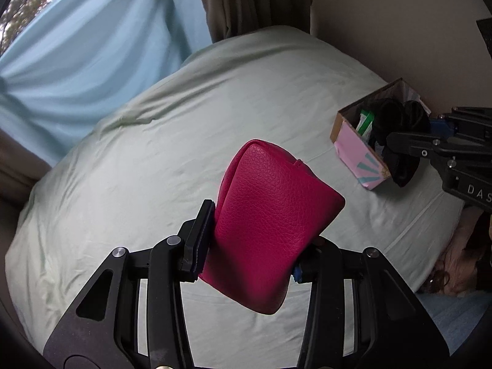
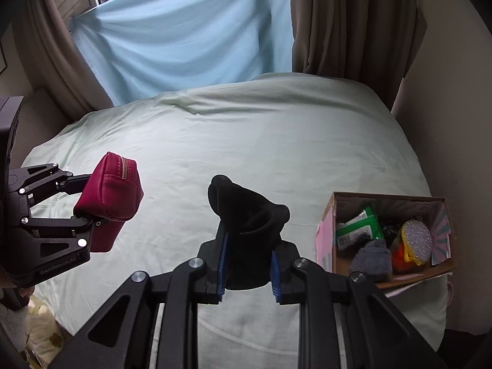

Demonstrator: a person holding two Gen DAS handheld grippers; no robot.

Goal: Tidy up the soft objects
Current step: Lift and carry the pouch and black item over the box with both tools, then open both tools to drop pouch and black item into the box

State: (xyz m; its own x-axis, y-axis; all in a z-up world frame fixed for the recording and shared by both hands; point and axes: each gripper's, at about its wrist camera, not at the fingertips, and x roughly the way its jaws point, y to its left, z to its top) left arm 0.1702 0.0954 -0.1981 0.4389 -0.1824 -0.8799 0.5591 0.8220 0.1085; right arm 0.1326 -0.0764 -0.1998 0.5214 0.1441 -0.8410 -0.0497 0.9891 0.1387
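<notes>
Two grips: our left gripper [image 1: 246, 246] clamps the pink pouch [image 1: 270, 215]; our right gripper [image 2: 247, 264] pinches a black sock [image 2: 249, 212], cardboard box [image 2: 387, 198] to its right.

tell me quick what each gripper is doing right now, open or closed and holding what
Left gripper: closed on the pink zippered pouch, held above the bed.
Right gripper: closed on a black fabric item, possibly a sock, also lifted.

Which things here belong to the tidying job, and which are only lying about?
Job:
- pink pouch, in left tool
- black cloth, in right tool
- box

Lying about:
- bed
- blue sheet
- curtains
</notes>
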